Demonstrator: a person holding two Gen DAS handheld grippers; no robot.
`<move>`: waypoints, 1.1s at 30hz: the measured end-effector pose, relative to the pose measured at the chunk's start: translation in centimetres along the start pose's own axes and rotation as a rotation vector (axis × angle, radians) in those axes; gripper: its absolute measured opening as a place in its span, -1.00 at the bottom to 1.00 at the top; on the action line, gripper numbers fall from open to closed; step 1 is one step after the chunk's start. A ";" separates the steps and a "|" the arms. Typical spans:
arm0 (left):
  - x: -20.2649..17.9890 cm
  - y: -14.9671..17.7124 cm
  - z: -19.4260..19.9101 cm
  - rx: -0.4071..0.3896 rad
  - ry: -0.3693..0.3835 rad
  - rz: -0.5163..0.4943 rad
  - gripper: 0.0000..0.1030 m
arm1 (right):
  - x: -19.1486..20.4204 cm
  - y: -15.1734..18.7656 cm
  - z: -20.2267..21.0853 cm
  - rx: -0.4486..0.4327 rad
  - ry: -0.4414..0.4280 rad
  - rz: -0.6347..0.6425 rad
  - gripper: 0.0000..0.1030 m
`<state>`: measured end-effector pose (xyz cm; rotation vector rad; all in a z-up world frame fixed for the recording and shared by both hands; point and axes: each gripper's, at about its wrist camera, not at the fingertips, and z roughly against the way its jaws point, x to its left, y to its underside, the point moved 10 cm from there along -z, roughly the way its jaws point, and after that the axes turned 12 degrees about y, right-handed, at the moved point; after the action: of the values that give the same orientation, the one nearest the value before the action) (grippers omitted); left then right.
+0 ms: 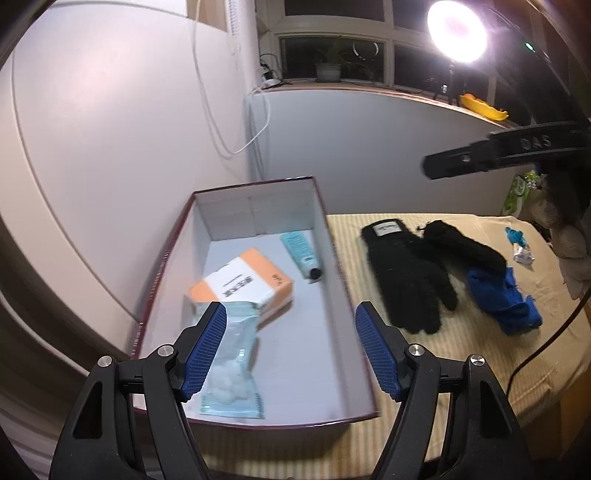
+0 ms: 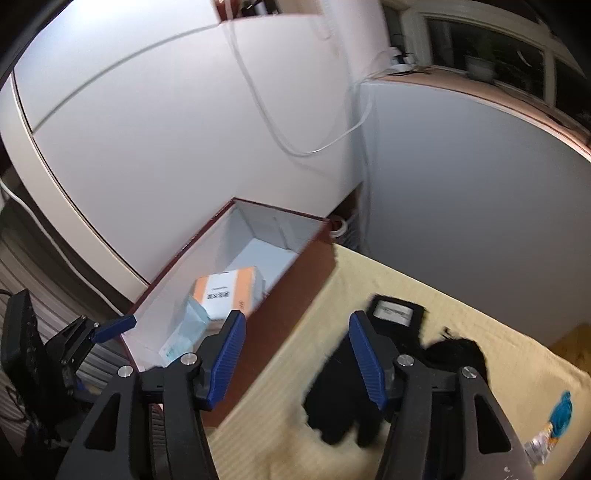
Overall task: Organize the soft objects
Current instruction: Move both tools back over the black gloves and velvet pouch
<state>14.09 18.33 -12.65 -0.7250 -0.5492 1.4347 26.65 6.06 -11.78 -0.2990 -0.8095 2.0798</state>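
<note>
A dark red box [image 1: 334, 254] with a white inside stands on the cloth-covered table [image 1: 461, 350]. In it lie an orange and white carton [image 1: 251, 284], a teal tube [image 1: 301, 254] and a pale blue packet of cotton [image 1: 232, 373]. My left gripper [image 1: 291, 350] is open and empty above the box. Two black gloves [image 1: 406, 273] and a blue cloth [image 1: 506, 299] lie on the table right of the box. My right gripper [image 2: 295, 362] is open and empty above the table between the box [image 2: 288, 306] and the black gloves [image 2: 340, 387].
A small teal item and a wrapper [image 1: 519, 243] lie at the table's far right. A bright lamp [image 1: 456, 29] shines at the back. White walls with a hanging cable [image 1: 221, 122] stand behind the box. The other gripper [image 1: 498, 151] shows at the upper right.
</note>
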 end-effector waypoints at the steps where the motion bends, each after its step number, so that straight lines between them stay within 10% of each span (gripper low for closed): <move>1: -0.6 -0.1 0.0 -0.003 0.012 -0.002 0.41 | -0.7 0.3 0.6 -0.006 0.007 -0.008 0.12; 33: -15.2 -0.3 -5.4 0.040 0.288 -0.009 0.41 | -19.3 12.5 7.0 0.022 0.067 -0.287 0.21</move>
<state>17.04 2.62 -14.73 -0.8782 -0.2991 1.3010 26.93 -17.60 -16.03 -0.2244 -0.7426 1.8002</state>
